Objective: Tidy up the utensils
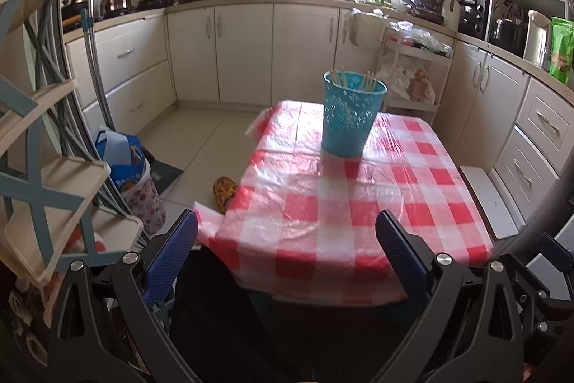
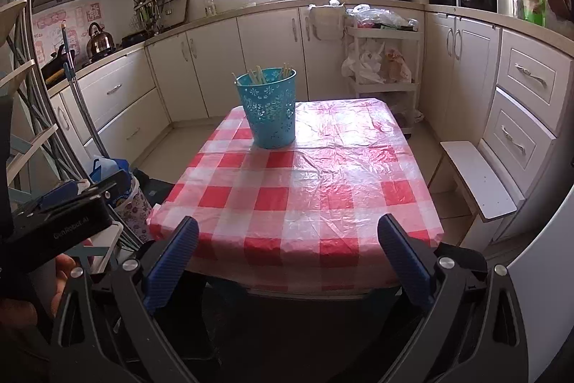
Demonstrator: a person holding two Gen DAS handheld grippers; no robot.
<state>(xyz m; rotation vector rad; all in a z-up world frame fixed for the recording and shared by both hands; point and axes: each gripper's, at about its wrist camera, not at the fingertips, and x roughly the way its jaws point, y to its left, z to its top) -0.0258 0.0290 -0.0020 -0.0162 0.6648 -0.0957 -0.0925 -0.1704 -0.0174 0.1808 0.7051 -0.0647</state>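
Left wrist view: the left gripper (image 1: 287, 232) is spread wide and holds nothing, short of the bench (image 1: 323, 203). A blue bucket (image 1: 349, 121) stands upright toward the bench's far end, with chopsticks (image 1: 339, 76) inside pointing up, leaning slightly.

Right wrist view: the right gripper (image 2: 287, 236) is likewise spread and carries nothing. The bucket (image 2: 269, 113) sits at the far left of the bench (image 2: 305, 185), chopsticks (image 2: 258, 74) on end.

1. The left gripper (image 1: 287, 253) has 2 blue fingers (image 1: 172, 257) with tiny ridges, on black arms with round silver screws.
2. The right gripper (image 2: 287, 253) looks the same: blue fingers (image 2: 172, 261), black frame, silver screws.
3. The left gripper's black side shows pale letters.
4. Bare skin shows beneath it.
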